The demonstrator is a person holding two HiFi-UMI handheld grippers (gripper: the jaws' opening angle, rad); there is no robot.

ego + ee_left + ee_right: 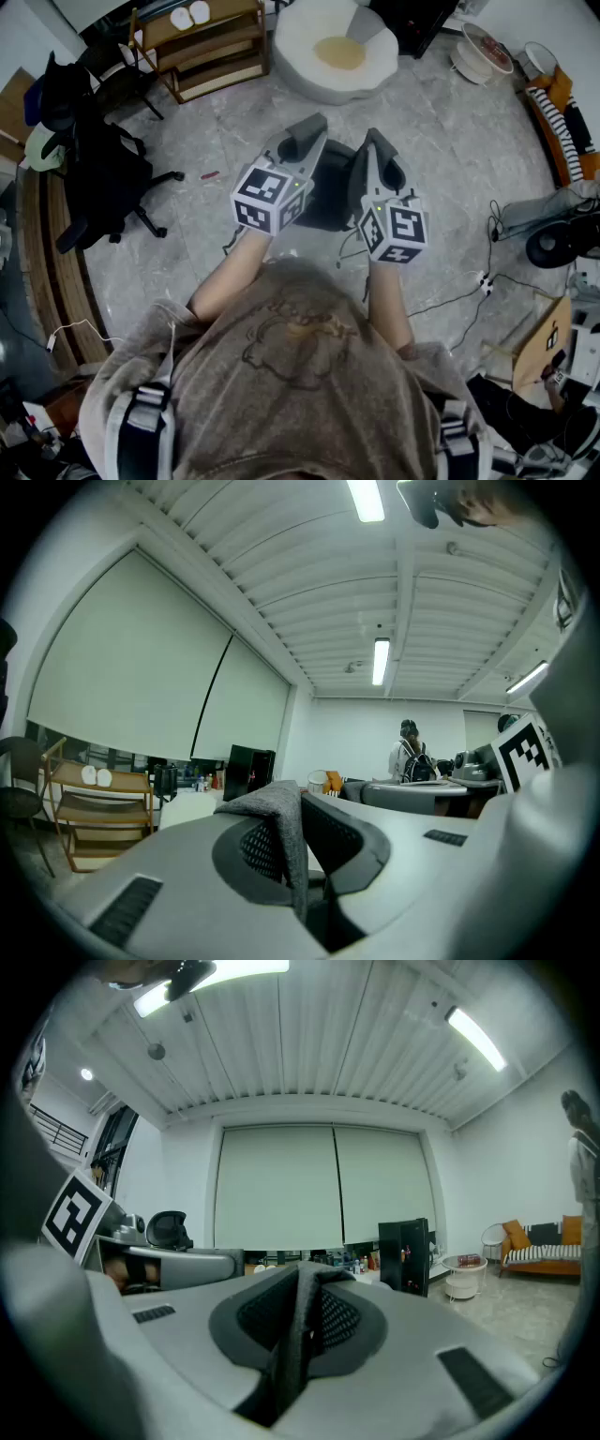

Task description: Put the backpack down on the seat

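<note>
Beige-shirted shoulders fill the bottom of the head view, with both forearms reaching out. Hanging between the two tools is the dark grey, soft fabric backpack [328, 192], off the pale marble floor [441, 159] and not yet at any seat. It looks limp and floppy.

The left gripper [307, 131] has its fingers [352, 841] pinched nearly together on a fold of grey woven strap [281, 822]. The right gripper [375, 142] is clamped the same way on a dark grey strap [300, 1330].

So the carrying step is in hand. Next, I judge, it must be walked to a seat and lowered before either grip lets go. The round white cushioned seat [300, 70] lies ahead and the black office chair [94, 178] to the left. I cannot tell which is meant.
</note>
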